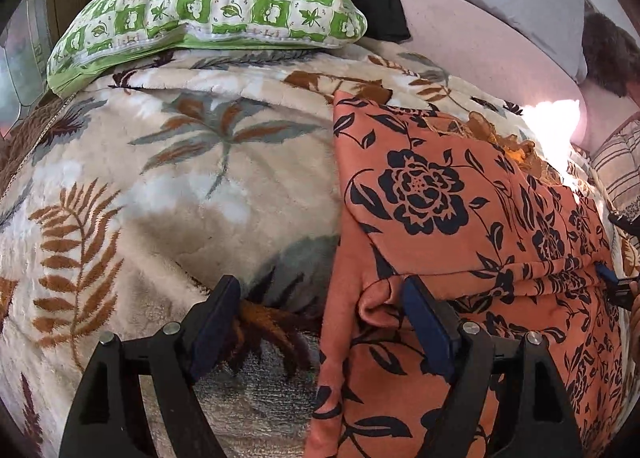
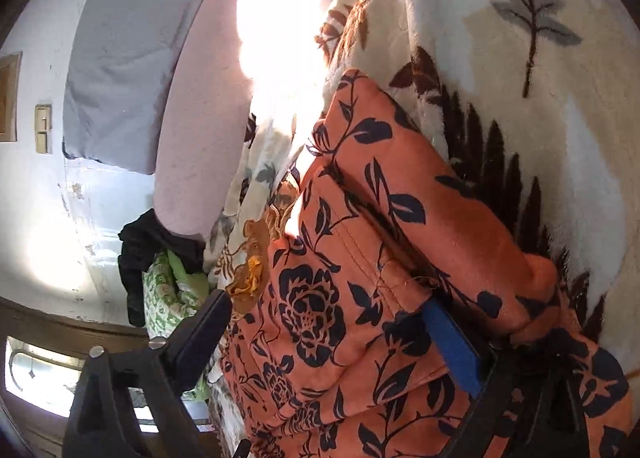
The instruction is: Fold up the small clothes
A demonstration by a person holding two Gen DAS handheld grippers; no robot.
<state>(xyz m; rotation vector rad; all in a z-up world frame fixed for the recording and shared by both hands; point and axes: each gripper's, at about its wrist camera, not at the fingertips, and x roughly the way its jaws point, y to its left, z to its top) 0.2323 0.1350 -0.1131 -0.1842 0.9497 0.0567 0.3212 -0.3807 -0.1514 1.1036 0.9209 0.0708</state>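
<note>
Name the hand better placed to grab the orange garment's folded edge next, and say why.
Left, probably. The left gripper stands open astride the orange floral garment's folded corner, one finger already under it. The right gripper is open over its middle.

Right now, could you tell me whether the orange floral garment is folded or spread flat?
Partly folded: the orange floral garment has a layer doubled over itself, its fold edge crossing the near end on the leaf-print blanket.

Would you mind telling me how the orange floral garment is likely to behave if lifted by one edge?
The orange floral garment will probably droop: its folded edge already sags and puckers. It looks thin and light, so lifting should be easy. It may drag on the plush leaf-print blanket rather than slide, and the fold could fall open.
</note>
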